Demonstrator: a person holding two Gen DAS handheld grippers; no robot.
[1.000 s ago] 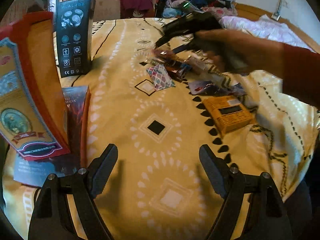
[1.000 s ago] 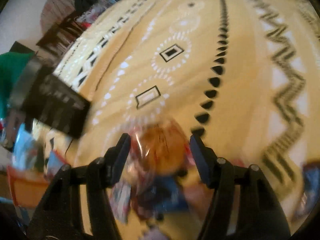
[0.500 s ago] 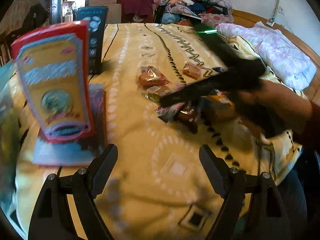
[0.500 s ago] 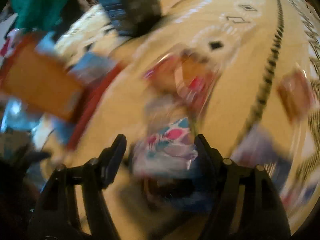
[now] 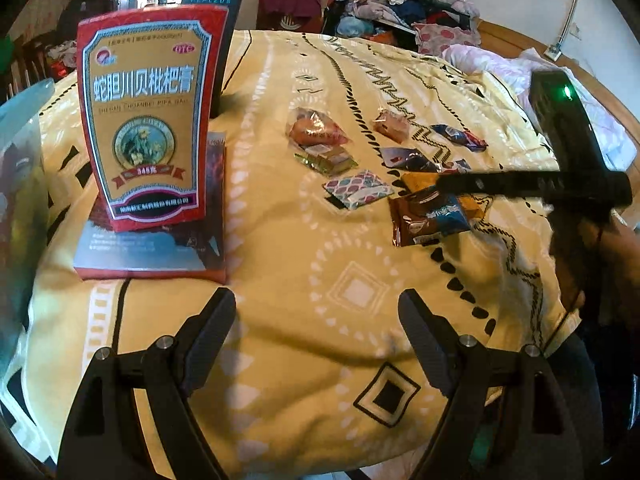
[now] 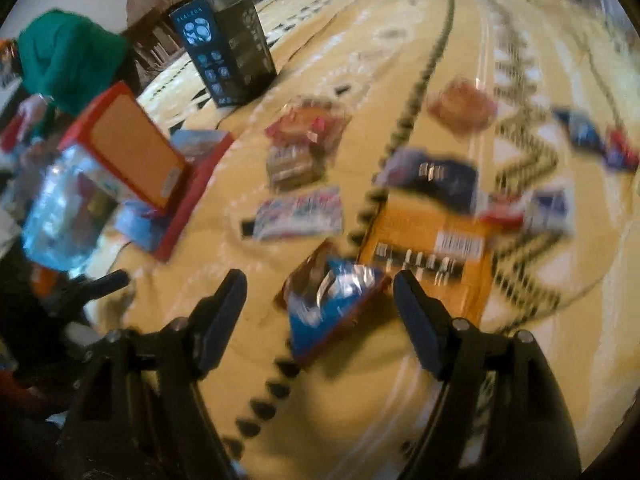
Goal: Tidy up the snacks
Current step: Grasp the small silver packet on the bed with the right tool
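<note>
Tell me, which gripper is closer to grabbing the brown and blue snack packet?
The right gripper: its open fingers frame the brown and blue packet. The left gripper hangs open over bare cloth, away from it.

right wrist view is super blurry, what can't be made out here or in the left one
- Right wrist view: motion blur makes the print on the blue-and-brown packet and orange box unreadable.
- Left wrist view: the right gripper covers most of the orange box; its fingertips are hidden.

The right gripper [image 6: 318, 294] is not over the far snacks any more. It has pulled back, and its jaws are spread wide over a brown and blue packet [image 6: 330, 302] lying on the yellow cloth [image 6: 340, 412]. The left gripper [image 5: 316, 320] now faces the red box [image 5: 146, 118] head on.
</note>
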